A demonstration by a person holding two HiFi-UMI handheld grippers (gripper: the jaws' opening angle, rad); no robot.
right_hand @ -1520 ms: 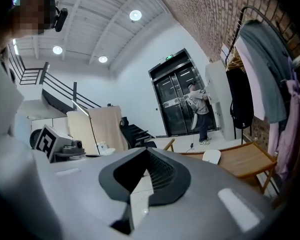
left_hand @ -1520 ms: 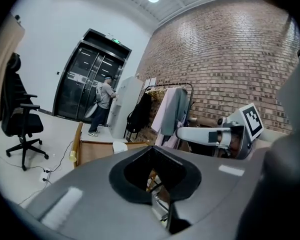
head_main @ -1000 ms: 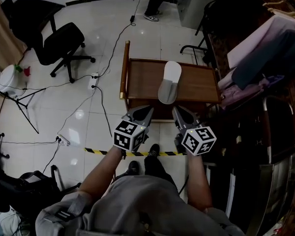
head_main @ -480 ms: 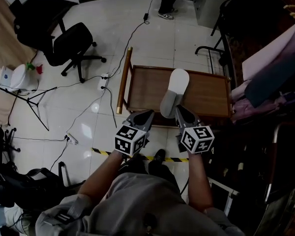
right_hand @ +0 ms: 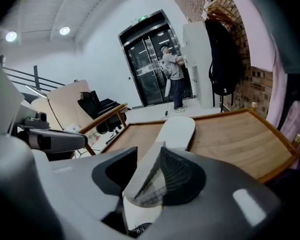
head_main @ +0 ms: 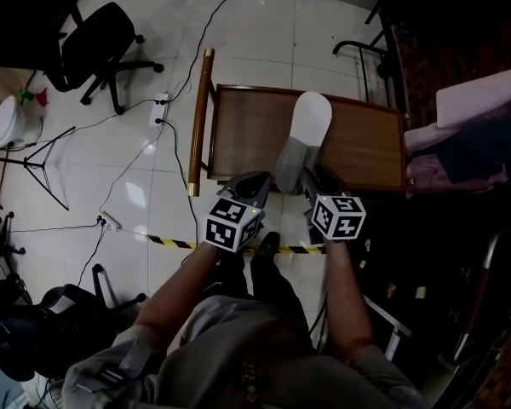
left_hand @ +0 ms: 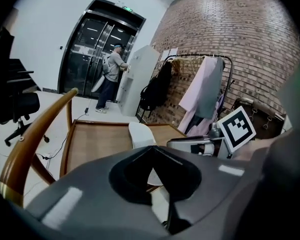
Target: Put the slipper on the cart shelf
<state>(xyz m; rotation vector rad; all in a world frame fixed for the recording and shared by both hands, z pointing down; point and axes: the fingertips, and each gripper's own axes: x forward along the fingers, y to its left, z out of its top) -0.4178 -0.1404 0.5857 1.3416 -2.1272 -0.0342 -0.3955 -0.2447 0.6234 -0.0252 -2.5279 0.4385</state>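
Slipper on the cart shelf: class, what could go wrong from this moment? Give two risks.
1. The slipper has its strap end between the right gripper's opening fingers. The strap could catch on a finger and be dragged back when the gripper pulls away.
2. That end lies near the cart shelf's front edge, so a small tug might tip the slipper off onto the floor.
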